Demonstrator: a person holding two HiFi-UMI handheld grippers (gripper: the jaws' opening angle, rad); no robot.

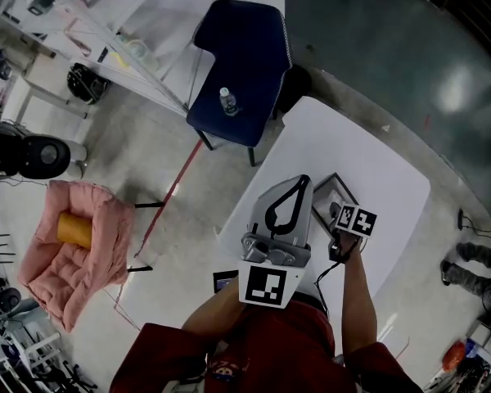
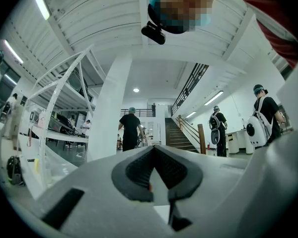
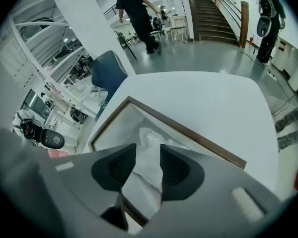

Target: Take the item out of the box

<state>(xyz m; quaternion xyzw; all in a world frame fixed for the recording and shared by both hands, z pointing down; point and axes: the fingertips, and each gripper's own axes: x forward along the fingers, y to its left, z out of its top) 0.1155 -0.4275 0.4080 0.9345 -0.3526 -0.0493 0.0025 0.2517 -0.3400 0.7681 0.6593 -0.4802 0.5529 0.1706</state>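
**Right fingers spread over the white item in the box**

Head view: a white rounded-corner surface point(image 1: 376, 158) carries a shallow box with a dark brown rim point(image 1: 326, 196), near the edge closest to the person. The right gripper point(image 1: 337, 211) tilts down over the box, its marker cube on top. The left gripper point(image 1: 301, 180) is held level just beside the box, clear of it. Past the surface stands a dark blue padded chair point(image 1: 245, 56) with a small clear bottle point(image 1: 227, 101) on its seat.

Left gripper view: the fingers point(image 2: 139, 170) are pressed together at their tips, with nothing between them, and they point across the hall.

Right gripper view: the fingers point(image 3: 176, 170) are spread. The crumpled white wrapped item point(image 3: 148, 135) lies inside the box, straight below the gap, and the pads do not press on it.
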